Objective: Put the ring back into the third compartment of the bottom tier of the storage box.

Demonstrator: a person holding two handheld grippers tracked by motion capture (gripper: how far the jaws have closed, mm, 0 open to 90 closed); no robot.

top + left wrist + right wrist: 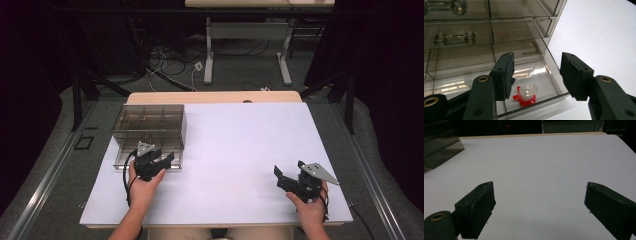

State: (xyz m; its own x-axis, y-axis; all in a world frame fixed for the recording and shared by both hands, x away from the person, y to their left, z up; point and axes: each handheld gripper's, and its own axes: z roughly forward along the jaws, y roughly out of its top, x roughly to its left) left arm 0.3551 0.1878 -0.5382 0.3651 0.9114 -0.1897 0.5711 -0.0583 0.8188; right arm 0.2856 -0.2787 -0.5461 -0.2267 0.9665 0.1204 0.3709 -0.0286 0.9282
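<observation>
At the near left of the white table (240, 150), the left gripper (536, 75) hangs over the pulled-out bottom drawer (549, 65) of the smoky transparent plastic drawer cabinet (150, 125). Its jaws stand partly apart with nothing clamped. Below them, a small red star-shaped piece with a clear dome (526, 96) lies on the drawer floor near the front wall. At the near right, well apart, the right gripper (539, 210) rests wide open and empty.
</observation>
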